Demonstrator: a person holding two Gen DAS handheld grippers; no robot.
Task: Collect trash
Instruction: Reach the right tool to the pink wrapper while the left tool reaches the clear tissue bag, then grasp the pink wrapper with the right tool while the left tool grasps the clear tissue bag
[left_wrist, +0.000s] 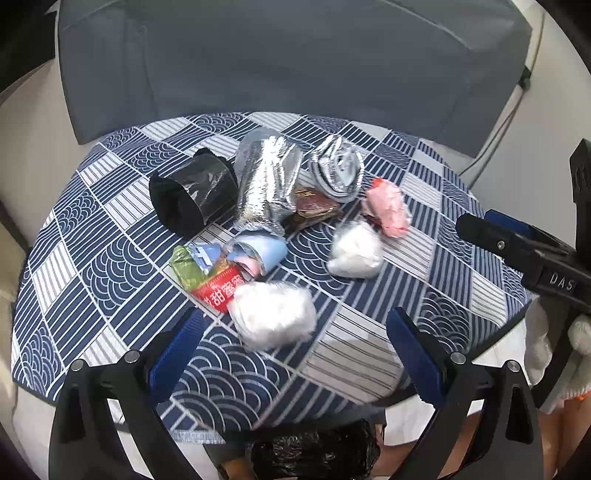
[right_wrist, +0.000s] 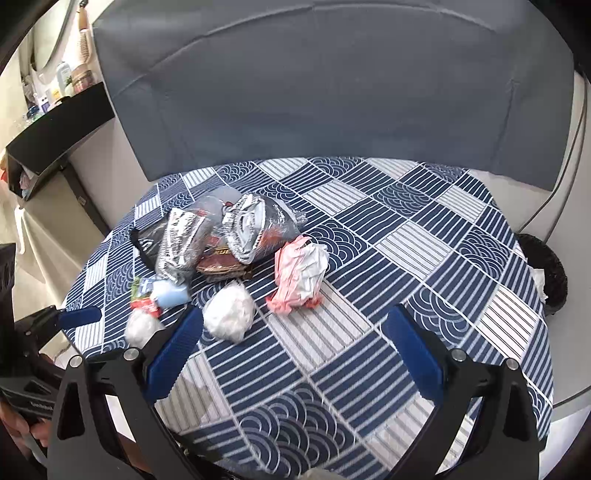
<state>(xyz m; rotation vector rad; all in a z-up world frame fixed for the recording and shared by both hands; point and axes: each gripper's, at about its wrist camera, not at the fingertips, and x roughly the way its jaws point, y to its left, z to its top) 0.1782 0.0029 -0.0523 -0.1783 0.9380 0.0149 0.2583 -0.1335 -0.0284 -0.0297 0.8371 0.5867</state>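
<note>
Trash lies in a heap on the round table with a blue patterned cloth (left_wrist: 110, 280). A near white tissue wad (left_wrist: 271, 314) sits between the tips of my open left gripper (left_wrist: 295, 325). Behind it lie a red and green wrapper (left_wrist: 207, 273), a pale blue wrapper (left_wrist: 262, 249), a second white wad (left_wrist: 354, 251), a pink wrapper (left_wrist: 388, 206), two silver foil bags (left_wrist: 266, 184), a brown wrapper (left_wrist: 314, 206) and a black roll (left_wrist: 195, 192). My right gripper (right_wrist: 295, 325) is open and empty above the cloth (right_wrist: 406, 258), near the pink wrapper (right_wrist: 299, 273) and a white wad (right_wrist: 229, 314).
A grey cushioned seat back (left_wrist: 295, 62) stands behind the table. A black bin liner (left_wrist: 314, 454) shows below the near table edge, and a black bin (right_wrist: 546, 269) sits at the right edge. A black shelf with bottles (right_wrist: 59, 122) stands far left.
</note>
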